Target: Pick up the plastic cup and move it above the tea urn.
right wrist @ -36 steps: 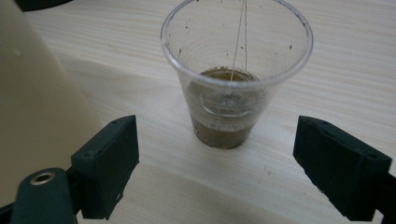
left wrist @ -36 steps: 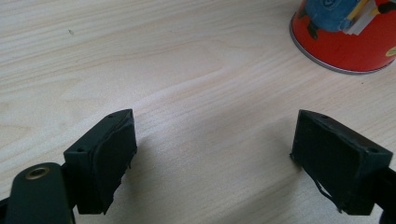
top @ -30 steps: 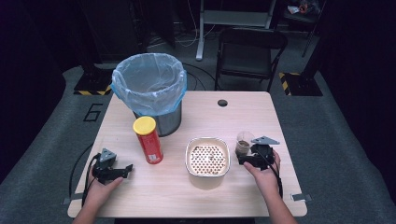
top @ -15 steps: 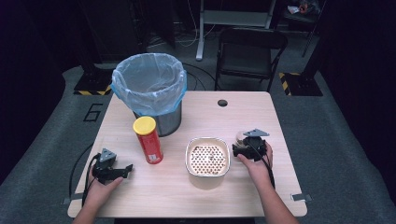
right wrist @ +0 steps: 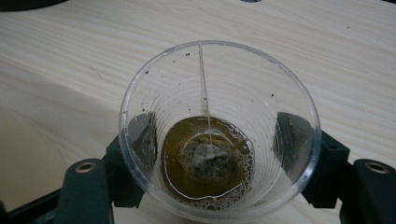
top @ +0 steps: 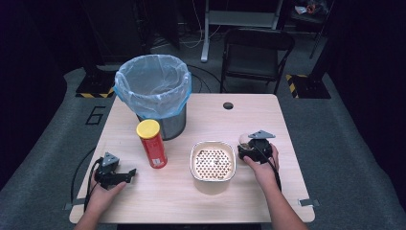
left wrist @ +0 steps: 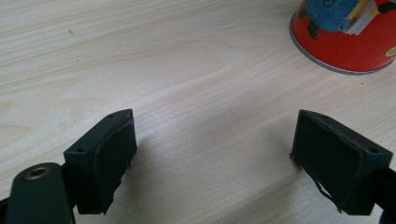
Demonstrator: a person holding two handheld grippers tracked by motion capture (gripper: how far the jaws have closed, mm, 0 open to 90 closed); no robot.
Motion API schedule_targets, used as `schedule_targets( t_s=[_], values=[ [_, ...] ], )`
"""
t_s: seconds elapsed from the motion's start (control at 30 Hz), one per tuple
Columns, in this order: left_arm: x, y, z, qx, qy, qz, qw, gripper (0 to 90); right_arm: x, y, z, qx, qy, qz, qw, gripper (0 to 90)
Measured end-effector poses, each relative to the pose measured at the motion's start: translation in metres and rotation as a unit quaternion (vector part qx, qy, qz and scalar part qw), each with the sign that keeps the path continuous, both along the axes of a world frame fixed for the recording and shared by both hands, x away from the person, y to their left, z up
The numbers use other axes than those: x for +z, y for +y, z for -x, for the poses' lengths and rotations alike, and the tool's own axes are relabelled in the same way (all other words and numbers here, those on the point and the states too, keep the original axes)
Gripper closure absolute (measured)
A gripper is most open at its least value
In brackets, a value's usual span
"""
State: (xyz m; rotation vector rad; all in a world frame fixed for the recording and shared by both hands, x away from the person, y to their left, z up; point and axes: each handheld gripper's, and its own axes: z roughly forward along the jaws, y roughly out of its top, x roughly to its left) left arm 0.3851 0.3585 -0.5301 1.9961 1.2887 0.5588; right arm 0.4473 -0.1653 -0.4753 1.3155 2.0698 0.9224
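- Pale wooden table (top: 201, 201) with a round cable hole near its far edge, on grey carpet in a dark room; a black folding chair (top: 256, 52) stands behind it
- Metal bin lined with a blue plastic bag (top: 153, 88) sits far left; a red tube can with a yellow lid (top: 152, 143) stands upright just in front of it
- Square cream bowl with a perforated insert (top: 213, 162) lies between the two grippers
- Left gripper (left wrist: 210, 154) rests on the table, jaws wide, nothing between them
- Right gripper (right wrist: 215, 154) has just been closing its jaws around a clear plastic cup (right wrist: 219, 126) holding a teabag in brown liquid; pads sit at the cup's walls, beside the bowl's right edge
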Motion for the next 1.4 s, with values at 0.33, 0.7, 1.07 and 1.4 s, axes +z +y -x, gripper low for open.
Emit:
schedule_targets(
  t_s=[0.33,0.7,1.07,1.4],
  values=[
    [0.000,0.000,0.000,0.000,0.000,0.000,1.0000,13.4,0.007,-0.038,0.019,-0.011,-0.006,0.000,0.9999,30.7],
    [0.000,0.000,0.000,0.001,0.001,0.003,1.0000,13.4,-0.001,-0.063,0.038,-0.025,0.007,-0.016,0.9995,27.0],
    [0.000,-0.001,0.000,0.001,0.002,0.003,1.0000,13.4,0.031,-0.064,0.053,-0.015,-0.034,-0.019,0.9991,14.3],
    [0.000,-0.001,0.000,0.001,0.001,0.003,1.0000,13.4,0.075,-0.046,0.063,0.026,-0.057,-0.038,0.9973,34.7]
  ],
)
